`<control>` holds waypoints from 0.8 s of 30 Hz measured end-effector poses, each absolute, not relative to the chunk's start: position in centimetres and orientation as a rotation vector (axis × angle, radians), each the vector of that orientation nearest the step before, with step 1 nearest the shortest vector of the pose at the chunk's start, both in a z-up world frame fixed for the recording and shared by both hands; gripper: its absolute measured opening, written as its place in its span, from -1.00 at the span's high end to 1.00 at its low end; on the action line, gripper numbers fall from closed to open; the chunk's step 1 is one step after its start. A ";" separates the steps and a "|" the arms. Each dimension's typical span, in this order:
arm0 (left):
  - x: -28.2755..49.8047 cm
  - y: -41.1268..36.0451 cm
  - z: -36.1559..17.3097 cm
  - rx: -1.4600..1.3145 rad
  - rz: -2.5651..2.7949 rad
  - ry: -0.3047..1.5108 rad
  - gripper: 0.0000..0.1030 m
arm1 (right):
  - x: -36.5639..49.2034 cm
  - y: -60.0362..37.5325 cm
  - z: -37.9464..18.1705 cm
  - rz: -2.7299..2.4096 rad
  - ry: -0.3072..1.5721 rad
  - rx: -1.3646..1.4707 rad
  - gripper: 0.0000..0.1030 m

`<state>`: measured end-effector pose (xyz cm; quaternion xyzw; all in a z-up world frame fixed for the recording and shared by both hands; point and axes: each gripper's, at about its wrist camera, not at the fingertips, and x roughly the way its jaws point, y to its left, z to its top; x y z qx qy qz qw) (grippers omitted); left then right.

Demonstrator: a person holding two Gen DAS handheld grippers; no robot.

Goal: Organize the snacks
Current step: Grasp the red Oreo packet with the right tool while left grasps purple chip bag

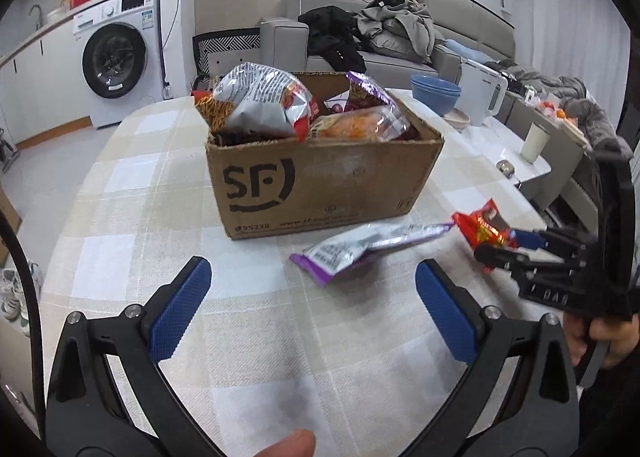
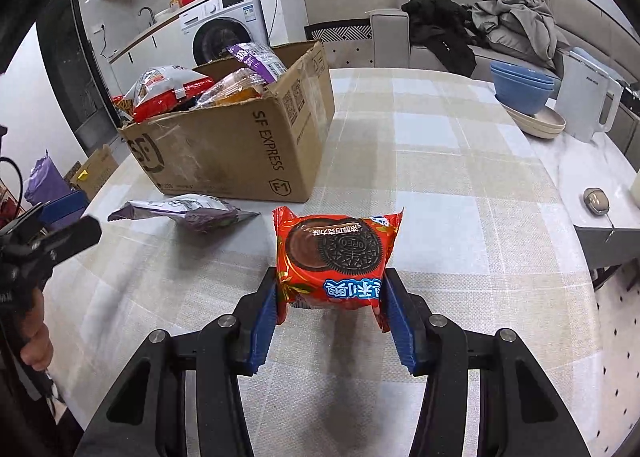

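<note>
Right gripper (image 2: 330, 321): its jaws are clamped on a red Oreo packet (image 2: 338, 257), one blue pad on each side edge of the wrapper; the packet hangs clear above the bench, its printed face toward the wrist camera and upside down in that view.
Right gripper from the left wrist view (image 1: 494, 247): it comes in from the right edge with the red packet (image 1: 480, 227) at its tip, near the lower right corner of the box.
Left gripper (image 1: 314, 289): jaws wide apart, nothing between the blue pads; it hovers over the bare cloth in front of the box.
Left gripper from the right wrist view (image 2: 64, 223): only its dark tip and a bit of blue pad show at the left edge, just beside the purple packet.
Hands: a fingertip (image 1: 290, 443) shows at the bottom of the left wrist view; the hand on the right handle (image 1: 600, 337) shows at the right edge.
Purple packet (image 2: 188, 211): a purple and silver snack bag lying flat on the bench, just in front of the box and not touching either gripper.
Cardboard box (image 1: 320, 185): open-topped, marked SF, standing on the bench and filled past the rim with snack bags, among them a silver and red bag (image 1: 260, 101) and an orange-filled clear bag (image 1: 360, 123).
Bench (image 2: 440, 185): covered with a beige and white checked cloth.
Far edge of bench: stacked blue bowls (image 2: 520, 87) on a pale dish, with a white kettle (image 2: 588, 101) beside them.
Background: a washing machine (image 1: 116, 57) and a grey sofa (image 1: 400, 53) piled with clothes.
</note>
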<state>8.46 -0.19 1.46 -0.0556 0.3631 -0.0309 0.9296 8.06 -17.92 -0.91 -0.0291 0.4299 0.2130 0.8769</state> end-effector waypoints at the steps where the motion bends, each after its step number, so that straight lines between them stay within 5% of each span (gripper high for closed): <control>1: 8.9 -0.1 1.9 -0.121 -0.061 0.739 -0.97 | 8.0 -17.9 -0.8 0.447 0.894 -0.059 0.01; 15: 12.8 -3.4 -2.2 0.031 -0.126 0.915 -0.97 | 8.3 -18.1 -1.3 0.439 0.913 -0.057 0.01; 24: 13.2 -4.8 -1.7 0.082 -0.123 0.831 -0.97 | 8.2 -17.7 -1.6 0.449 0.920 -0.070 0.01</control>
